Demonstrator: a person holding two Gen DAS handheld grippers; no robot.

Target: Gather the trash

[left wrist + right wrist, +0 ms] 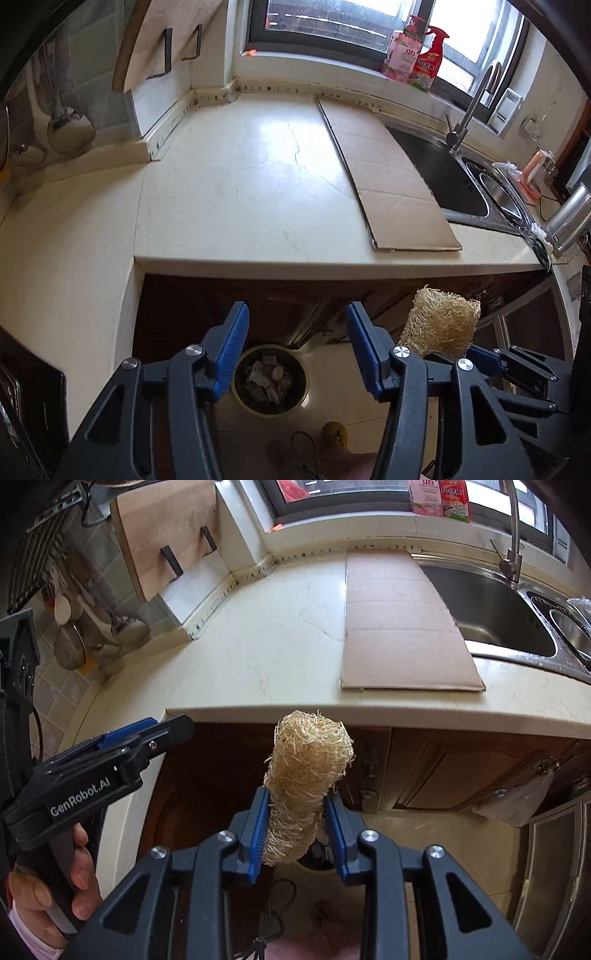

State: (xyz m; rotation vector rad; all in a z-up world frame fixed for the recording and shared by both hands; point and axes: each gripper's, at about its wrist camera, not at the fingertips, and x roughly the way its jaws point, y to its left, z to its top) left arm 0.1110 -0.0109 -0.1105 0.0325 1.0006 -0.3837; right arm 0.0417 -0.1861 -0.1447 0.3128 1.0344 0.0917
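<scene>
**Mei:** Kitchen corner under a window: pale cracked counter [266,642], a flat sheet of cardboard [402,627] lying beside the steel sink [491,613]. Where's the trash now?

**Tor:** The loofah scrubber [308,775] is off the counter, held out in front of its edge above the floor. The right tool [295,830] is clenched on its lower third, blue pads pressing in from both sides, the rest standing up past the fingertips.

**Mei:** And the other one?

**Tor:** The left tool [295,343] is released, jaws standing apart with nothing between them. Through that gap you can see the small bin [269,384] on the floor, already holding crumpled scraps.

**Mei:** How will the scrubber behave?

**Tor:** I'd judge it very light, dry and springy. The fibre web looks squashed where the pads bite, so it gives rather than resists. Rough strands should keep it from slipping. Not fragile, though loose fibres may shed or snag on the pad ridges.

**Mei:** So the grip point is fine?

**Tor:** Good enough. Across the narrow width near one end works; mid-body would wobble less. The likely nuisance is at the drop: being so light and clingy, it could hang on one pad instead of falling, or bounce off the bin's rim.
</scene>
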